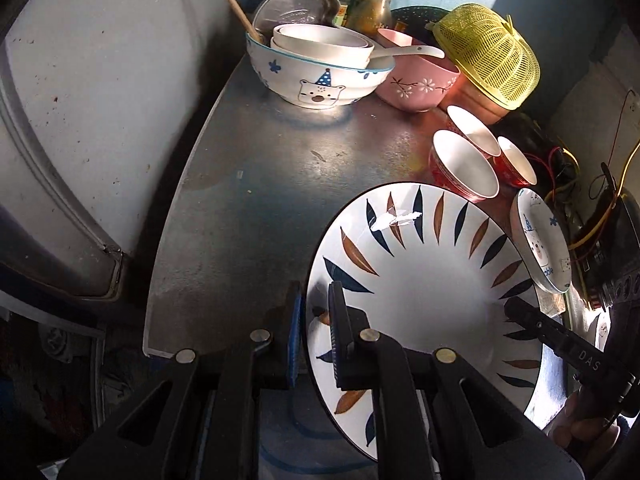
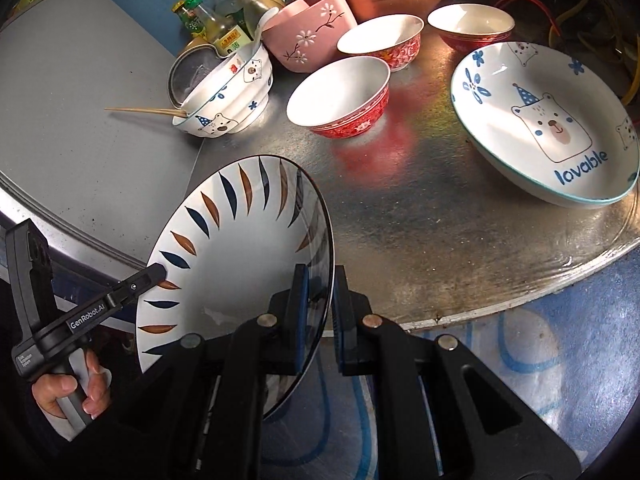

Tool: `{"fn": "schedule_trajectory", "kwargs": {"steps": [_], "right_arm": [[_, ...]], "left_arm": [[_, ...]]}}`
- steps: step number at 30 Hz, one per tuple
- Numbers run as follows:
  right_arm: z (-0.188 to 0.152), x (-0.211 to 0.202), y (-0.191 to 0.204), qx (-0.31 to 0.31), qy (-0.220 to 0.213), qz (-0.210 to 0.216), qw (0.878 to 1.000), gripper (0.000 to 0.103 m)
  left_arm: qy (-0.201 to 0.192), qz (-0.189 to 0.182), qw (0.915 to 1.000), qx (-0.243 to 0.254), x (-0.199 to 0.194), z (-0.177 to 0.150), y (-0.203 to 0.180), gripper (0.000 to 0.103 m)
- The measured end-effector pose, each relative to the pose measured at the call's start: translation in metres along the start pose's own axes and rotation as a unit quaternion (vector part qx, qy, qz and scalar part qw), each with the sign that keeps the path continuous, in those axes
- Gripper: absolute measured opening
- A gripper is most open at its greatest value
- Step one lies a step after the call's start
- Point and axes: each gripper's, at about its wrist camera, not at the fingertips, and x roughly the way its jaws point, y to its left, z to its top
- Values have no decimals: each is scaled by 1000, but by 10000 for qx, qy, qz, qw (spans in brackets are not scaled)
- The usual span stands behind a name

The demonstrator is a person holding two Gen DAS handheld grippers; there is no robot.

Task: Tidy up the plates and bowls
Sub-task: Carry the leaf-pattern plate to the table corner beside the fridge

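Both jaws pinch opposite rims of the white leaf-patterned ceramic plate (image 2: 236, 280): left gripper (image 1: 314, 332), right gripper (image 2: 320, 312). It hangs tilted over the round metal table's (image 2: 400, 240) near edge, mid-carry; next, probably lower it level onto the bear-print plate (image 2: 544, 120).

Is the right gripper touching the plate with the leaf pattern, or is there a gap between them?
Touching. In the right wrist view the right gripper has both blue pads pressed on the rim of the leaf-pattern plate, which passes between them with no gap.

Each black hand-held gripper (image 1: 314, 336) has blue pads (image 2: 303, 312), silver screws, white lettering.
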Motion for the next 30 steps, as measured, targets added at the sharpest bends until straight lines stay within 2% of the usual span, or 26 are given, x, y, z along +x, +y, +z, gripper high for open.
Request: {"fn": "schedule_trajectory", "kwargs": {"steps": [7, 13, 22, 28, 30], "right_arm": [[10, 51, 43, -494, 404, 200, 9978, 12], [15, 92, 71, -837, 685, 256, 9938, 13], [22, 125, 101, -1224, 819, 348, 9885, 13], [24, 144, 115, -1363, 881, 329, 9862, 15], [25, 149, 119, -1393, 938, 320, 9853, 16]], "left_arm": [[-33, 363, 9978, -549, 0, -2, 53, 11], [-103, 602, 9948, -820, 2, -6, 90, 11], [-280, 919, 9897, -1058, -1, -9, 121, 11], [-242, 1128, 9881, -1020, 9, -8, 122, 11], [-182, 1129, 9882, -1015, 9, -10, 122, 14]]}}
